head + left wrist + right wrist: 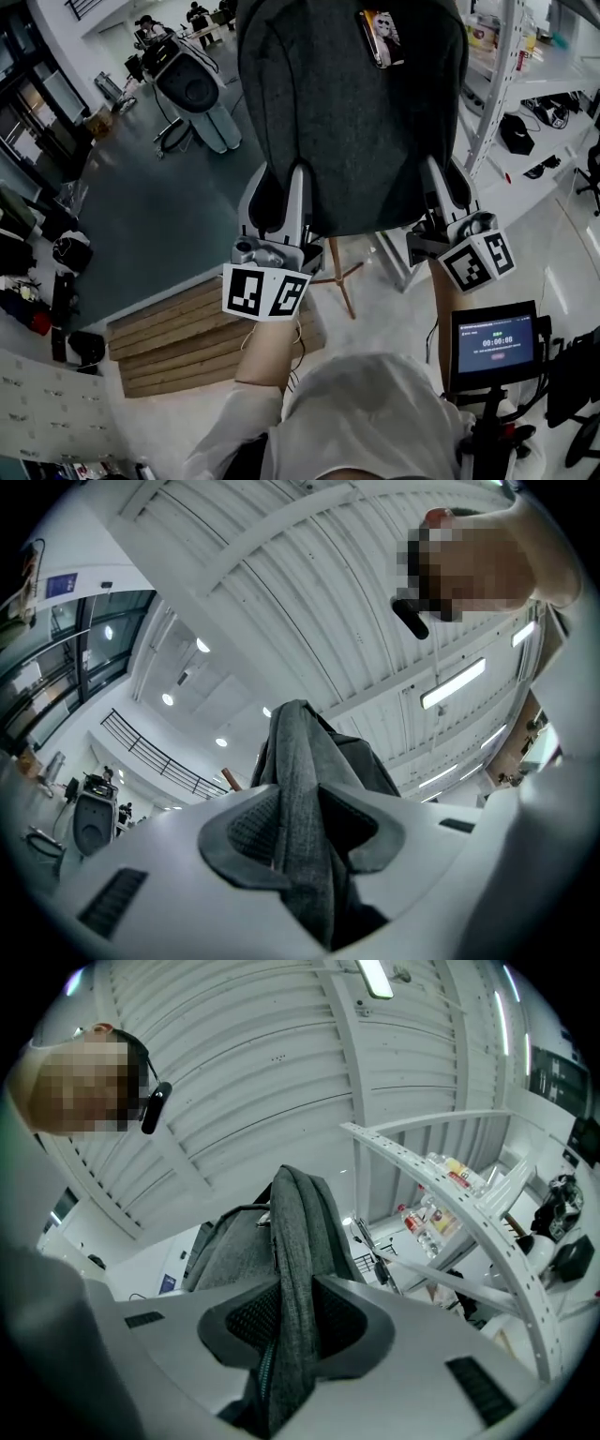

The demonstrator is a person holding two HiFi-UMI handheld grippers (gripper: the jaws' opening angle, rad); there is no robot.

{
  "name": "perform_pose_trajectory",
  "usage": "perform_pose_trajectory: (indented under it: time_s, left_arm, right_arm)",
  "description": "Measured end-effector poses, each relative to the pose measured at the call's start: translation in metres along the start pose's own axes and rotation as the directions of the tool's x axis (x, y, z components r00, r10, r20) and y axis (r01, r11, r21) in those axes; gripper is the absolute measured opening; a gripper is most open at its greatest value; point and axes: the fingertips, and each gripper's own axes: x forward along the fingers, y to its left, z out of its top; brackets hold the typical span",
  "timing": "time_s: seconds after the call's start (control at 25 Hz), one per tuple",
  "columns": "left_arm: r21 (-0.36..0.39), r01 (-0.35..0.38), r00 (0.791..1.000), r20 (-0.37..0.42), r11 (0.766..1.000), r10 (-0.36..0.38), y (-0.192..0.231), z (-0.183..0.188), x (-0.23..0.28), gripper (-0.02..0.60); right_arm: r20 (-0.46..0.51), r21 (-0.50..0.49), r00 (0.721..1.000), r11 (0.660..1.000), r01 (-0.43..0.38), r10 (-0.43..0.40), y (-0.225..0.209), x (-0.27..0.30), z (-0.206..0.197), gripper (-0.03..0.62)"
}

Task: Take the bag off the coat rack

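A dark grey backpack [352,112] hangs in front of me, a small photo tag [382,37] clipped near its top. My left gripper [277,194] is shut on the bag's lower left corner, and my right gripper [447,187] on the lower right corner. In the left gripper view a fold of the grey fabric [300,780] is pinched between the dark pads of the left gripper [305,832]. The right gripper view shows the right gripper [291,1321] clamping a fabric edge with a zip [295,1241]. Wooden coat rack legs [342,275] show below the bag; its top is hidden.
A wooden pallet [187,337] lies on the floor at lower left. White metal shelving [497,94] with bottles and black items stands on the right. A small screen on a stand [495,345] is at lower right. A black-and-white machine [192,89] stands farther back on the left.
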Motion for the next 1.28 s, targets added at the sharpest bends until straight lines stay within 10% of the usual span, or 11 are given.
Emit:
perform_pose_trajectory:
  time_s: [0.44, 0.92, 1.08, 1.28]
  left_arm:
    - [-0.133, 0.205, 0.977, -0.038, 0.97, -0.211, -0.065, -0.028, 0.026, 0.129]
    - [-0.38, 0.448, 0.869, -0.03, 0.809, -0.495, -0.165, -0.089, 0.074, 0.126]
    - [-0.273, 0.365, 0.904, -0.124, 0.89, -0.408, -0.115, -0.061, 0.054, 0.126]
    - [-0.293, 0.383, 0.888, -0.146, 0.876, -0.437, -0.123, -0.076, 0.056, 0.126]
  right_arm:
    - [0.06, -0.093, 0.97, 0.966, 0.241, -0.236, -0.027, -0.079, 0.041, 0.101]
    - [0.154, -0.216, 0.827, 0.799, 0.562, -0.54, -0.07, -0.18, 0.093, 0.1]
    - [0.098, -0.088, 0.878, 0.874, 0.477, -0.469, -0.05, -0.141, 0.055, 0.1]
    - [0.098, -0.071, 0.859, 0.857, 0.51, -0.503, -0.058, -0.153, 0.049, 0.098]
